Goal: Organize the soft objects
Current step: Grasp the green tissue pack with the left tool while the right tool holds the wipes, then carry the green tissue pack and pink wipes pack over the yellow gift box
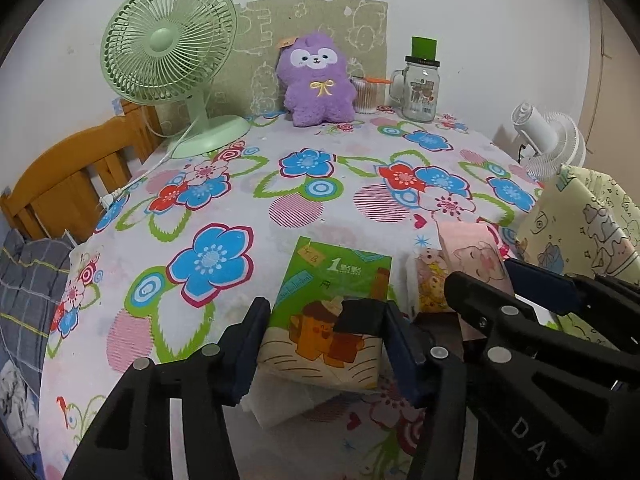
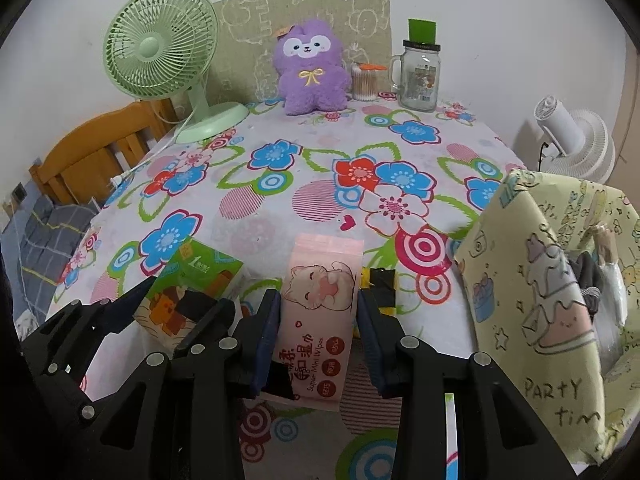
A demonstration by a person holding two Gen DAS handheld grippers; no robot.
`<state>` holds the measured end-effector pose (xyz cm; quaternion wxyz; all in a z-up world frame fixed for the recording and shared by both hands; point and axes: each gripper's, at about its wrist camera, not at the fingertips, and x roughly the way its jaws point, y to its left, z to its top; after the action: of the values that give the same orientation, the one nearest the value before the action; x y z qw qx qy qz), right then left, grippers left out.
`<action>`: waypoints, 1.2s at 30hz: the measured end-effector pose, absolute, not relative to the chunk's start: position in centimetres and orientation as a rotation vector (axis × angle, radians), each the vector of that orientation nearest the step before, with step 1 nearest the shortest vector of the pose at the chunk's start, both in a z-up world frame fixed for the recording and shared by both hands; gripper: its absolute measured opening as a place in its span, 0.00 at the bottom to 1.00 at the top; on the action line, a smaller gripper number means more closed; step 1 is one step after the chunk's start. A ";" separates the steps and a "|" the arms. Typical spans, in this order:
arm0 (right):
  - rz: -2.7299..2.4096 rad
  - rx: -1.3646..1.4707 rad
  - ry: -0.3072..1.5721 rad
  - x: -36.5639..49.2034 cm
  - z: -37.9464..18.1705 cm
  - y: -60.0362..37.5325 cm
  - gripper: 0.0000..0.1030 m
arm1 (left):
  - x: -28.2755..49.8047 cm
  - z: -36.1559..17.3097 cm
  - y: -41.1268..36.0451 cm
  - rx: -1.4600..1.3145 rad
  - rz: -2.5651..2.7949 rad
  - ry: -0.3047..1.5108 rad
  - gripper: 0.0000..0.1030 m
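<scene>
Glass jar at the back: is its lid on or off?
On. The glass jar stands upright by the wall, a dark lid across its mouth and a green block on top. Contents: cannot tell.

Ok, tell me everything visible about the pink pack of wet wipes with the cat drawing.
The pink plastic wet-wipes pack is a soft, flat, oblong pouch with a striped pink top seam, a cartoon cat drawing, red characters and "Super Mini Wipes" printed below. It stands tilted, its top leaning away from the camera, above the floral tablecloth. The right gripper clamps it by both long sides. The green tissue pack sits to its left, apart from it.
</scene>
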<state>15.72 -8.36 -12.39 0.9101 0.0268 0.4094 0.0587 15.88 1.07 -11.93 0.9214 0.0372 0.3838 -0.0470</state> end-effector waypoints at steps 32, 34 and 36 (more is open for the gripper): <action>0.159 0.022 0.716 8.3 -8.3 -11.2 0.40 | 9.2 -8.4 -1.5 0.020 -0.081 0.705 0.56; 0.161 0.019 0.711 8.0 -8.0 -11.5 0.40 | 8.8 -8.1 -1.7 0.018 -0.082 0.699 0.56; 0.162 0.020 0.704 7.6 -7.8 -11.7 0.40 | 8.5 -7.9 -1.9 0.013 -0.089 0.695 0.56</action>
<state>7.65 -11.72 -7.75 0.9354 0.0096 0.3445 0.0792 8.48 -1.86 -7.88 0.9392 0.0063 0.3406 -0.0435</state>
